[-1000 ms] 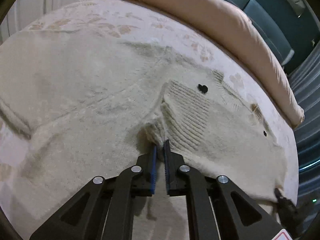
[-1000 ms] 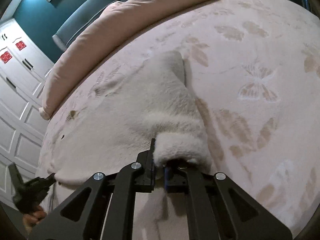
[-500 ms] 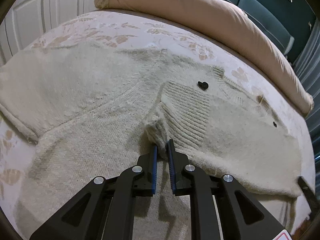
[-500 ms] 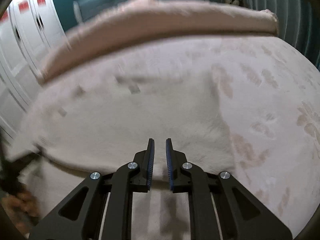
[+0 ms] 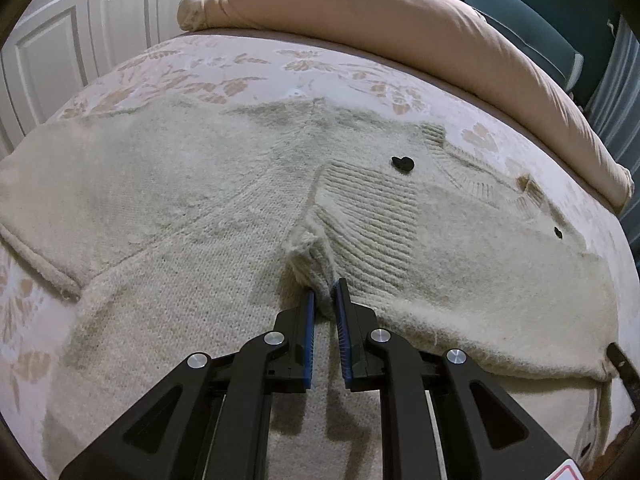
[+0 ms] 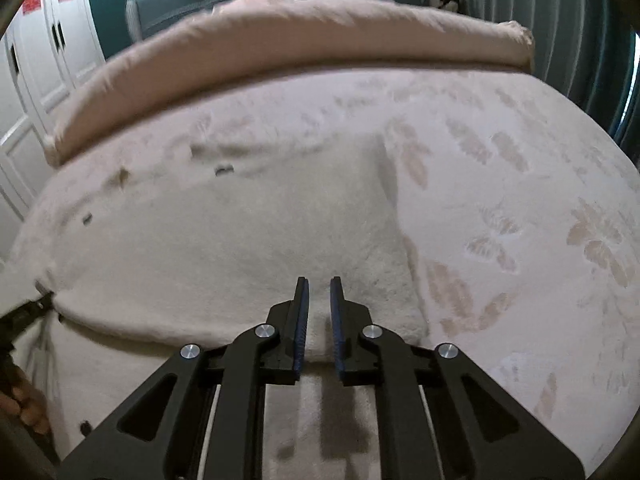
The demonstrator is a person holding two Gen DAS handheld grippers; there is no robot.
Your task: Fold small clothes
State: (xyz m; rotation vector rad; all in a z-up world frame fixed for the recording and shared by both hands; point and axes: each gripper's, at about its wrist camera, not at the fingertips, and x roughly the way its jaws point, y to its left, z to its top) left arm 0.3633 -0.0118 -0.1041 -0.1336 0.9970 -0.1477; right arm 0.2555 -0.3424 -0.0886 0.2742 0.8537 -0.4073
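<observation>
Left fingers (image 5: 307, 312): narrowly parted, ribbed cuff (image 5: 316, 258) of the cream knit cardigan (image 5: 160, 208) between the blue pads; whether they pinch it or have let go cannot be told. The cuff lies ahead of the tips, on the garment's middle, judged a sleeve folded inward.

Left gripper (image 5: 323, 296): low over the knit. To its left, a broad flat panel ending in a turned hem, with open bedspread (image 5: 260, 68) beyond. Ahead and right, a dark button (image 5: 402, 163) and the ribbed placket.

Right gripper (image 6: 319, 296): fingers slightly apart, holding nothing, poised above the fluffy folded layer. Its fold edge runs just beneath the tips; its right edge stands near, to the right of them.

Room: patterned bedspread right of the right fingers is bare, and a pink bolster (image 6: 280, 48) bounds the far side.
</observation>
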